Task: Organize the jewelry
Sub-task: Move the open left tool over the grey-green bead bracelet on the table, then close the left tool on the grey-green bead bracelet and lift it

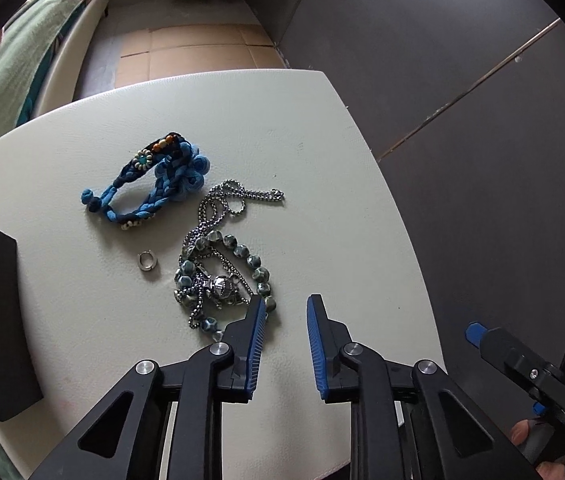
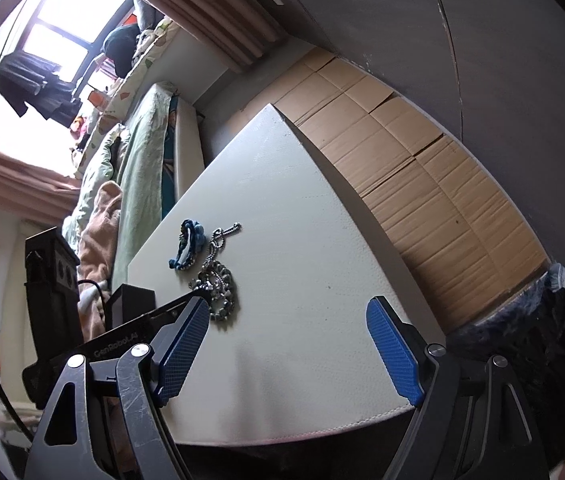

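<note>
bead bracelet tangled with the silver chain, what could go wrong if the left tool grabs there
1. The bead bracelet and silver chain are tangled, so lifting one will likely drag up the other.
2. The left tool has nothing between its pads; it sits beside the pile and may close on bare table.
3. A dragged chain could sweep the small ring away.

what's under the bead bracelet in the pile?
The silver chain necklace tangles with the bead bracelet, passing over and under it. Whether anything else lies beneath the pile is hidden.
</note>
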Tool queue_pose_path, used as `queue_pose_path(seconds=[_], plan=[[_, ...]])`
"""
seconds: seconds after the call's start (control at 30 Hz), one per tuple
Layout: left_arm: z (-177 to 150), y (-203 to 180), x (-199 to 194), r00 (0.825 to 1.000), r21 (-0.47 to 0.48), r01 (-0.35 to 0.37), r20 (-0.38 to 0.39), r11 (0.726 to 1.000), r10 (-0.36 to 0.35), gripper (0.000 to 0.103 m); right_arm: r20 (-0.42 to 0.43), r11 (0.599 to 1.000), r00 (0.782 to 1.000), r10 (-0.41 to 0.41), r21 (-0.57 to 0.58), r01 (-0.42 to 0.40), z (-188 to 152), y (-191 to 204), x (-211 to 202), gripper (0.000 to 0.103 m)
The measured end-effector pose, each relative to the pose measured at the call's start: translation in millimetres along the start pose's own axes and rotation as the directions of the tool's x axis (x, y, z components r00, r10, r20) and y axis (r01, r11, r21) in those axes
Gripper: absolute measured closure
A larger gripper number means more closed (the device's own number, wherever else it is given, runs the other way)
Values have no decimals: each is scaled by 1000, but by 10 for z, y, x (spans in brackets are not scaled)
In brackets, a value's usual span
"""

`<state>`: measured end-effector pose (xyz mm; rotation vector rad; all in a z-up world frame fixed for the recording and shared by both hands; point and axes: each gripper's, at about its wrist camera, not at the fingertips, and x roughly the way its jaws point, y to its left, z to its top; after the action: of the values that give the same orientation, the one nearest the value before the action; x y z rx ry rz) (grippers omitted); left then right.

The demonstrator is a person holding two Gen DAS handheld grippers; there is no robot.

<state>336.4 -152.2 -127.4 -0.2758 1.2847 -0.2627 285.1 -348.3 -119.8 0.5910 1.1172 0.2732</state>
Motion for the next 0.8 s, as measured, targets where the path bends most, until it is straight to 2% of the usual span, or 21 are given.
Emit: queue_pose_path(seconds=[0.3,0.5,0.8], plan=[[82,4,209,996,7,-86,-22,996,86,81,7,1000,1000,-4,17,4,-10,-107,-55,21],[177,-64,291,994,21,-110,-15,994,111,82,11,1000,1000,-10,21,10,-14,-130,-74,21],[157,-269,334,976,158,-217,7,963,219,82,7,1000,1000,-9,19,9,-48,-107,-58,21]])
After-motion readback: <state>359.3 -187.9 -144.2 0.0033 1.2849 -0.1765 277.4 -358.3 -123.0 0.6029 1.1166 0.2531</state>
